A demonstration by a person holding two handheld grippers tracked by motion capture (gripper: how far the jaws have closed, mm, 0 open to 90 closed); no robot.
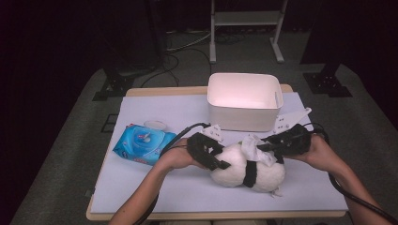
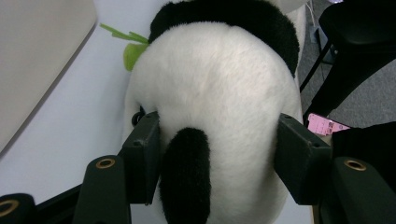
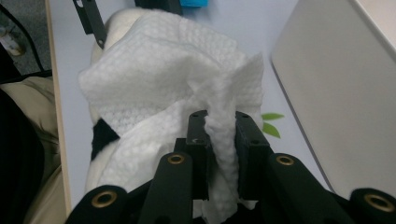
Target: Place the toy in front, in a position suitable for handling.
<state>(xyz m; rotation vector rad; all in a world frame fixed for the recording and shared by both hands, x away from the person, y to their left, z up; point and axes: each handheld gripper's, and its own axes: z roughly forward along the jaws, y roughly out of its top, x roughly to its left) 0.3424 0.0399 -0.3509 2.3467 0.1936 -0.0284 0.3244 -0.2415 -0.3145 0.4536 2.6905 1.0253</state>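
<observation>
Left gripper (image 1: 224, 165) clamps the plush panda (image 1: 248, 171) lying mid-table; right gripper (image 1: 259, 147) pinches a wet wipe (image 3: 168, 74) draped on it. Risk: soft plush slips free under wiping pressure; wipe bunches.

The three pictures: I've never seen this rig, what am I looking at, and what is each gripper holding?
A person works at a table with a hand-held two-jaw gripper in each hand. The high view looks down from above; the other two views ride on the grippers. The left gripper is clamped on a plush panda. The right gripper pinches a white wipe lying on the panda. Also on the table: a blue wipes pack and a white bin.
</observation>
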